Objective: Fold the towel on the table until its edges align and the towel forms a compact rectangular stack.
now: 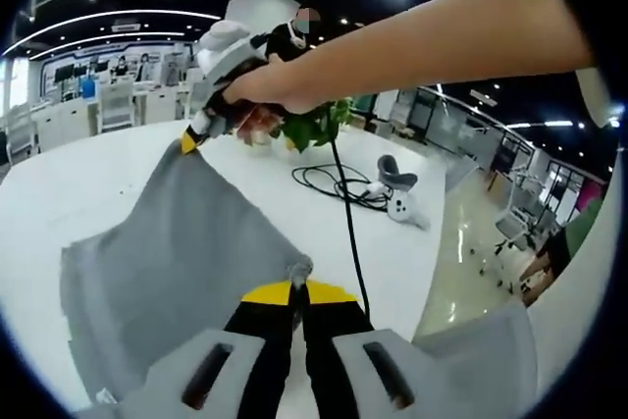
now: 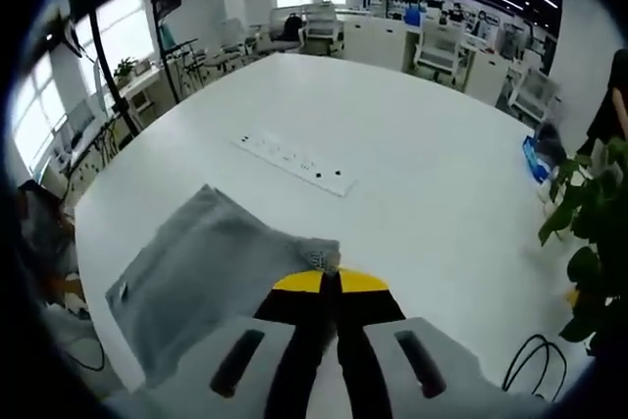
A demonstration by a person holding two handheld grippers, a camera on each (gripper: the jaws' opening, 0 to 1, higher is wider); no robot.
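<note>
A grey towel (image 1: 177,252) is seen spread over the white surface (image 1: 59,183) in the left gripper view, with two of its corners lifted. The near corner is pinched between the pressed-together, yellow-tipped jaws of the left gripper (image 1: 296,285), a small tuft of cloth showing just above the tips. The far corner is pinched by the right gripper (image 1: 188,142), which is held in a person's hand (image 1: 270,85) reaching in from the right on a bare arm. The cloth is drawn up into a peak at that far corner and hangs slack toward the surface on the left. Behind the hand a leafy green plant (image 1: 319,125) is seen, and to its right a black cable (image 1: 339,188) lies coiled on the surface, beside a small white and grey device (image 1: 397,183). In the right gripper view the same towel (image 2: 196,272) is seen lying to the left of the right gripper (image 2: 329,277), whose jaws are closed on a bunched corner of it at their tips. Farther off on the surface (image 2: 412,144) a white power strip (image 2: 294,162) lies flat, well apart from the towel. Green leaves (image 2: 589,213) are seen at the right edge, and a loop of black cable (image 2: 535,360) near the lower right.
</note>
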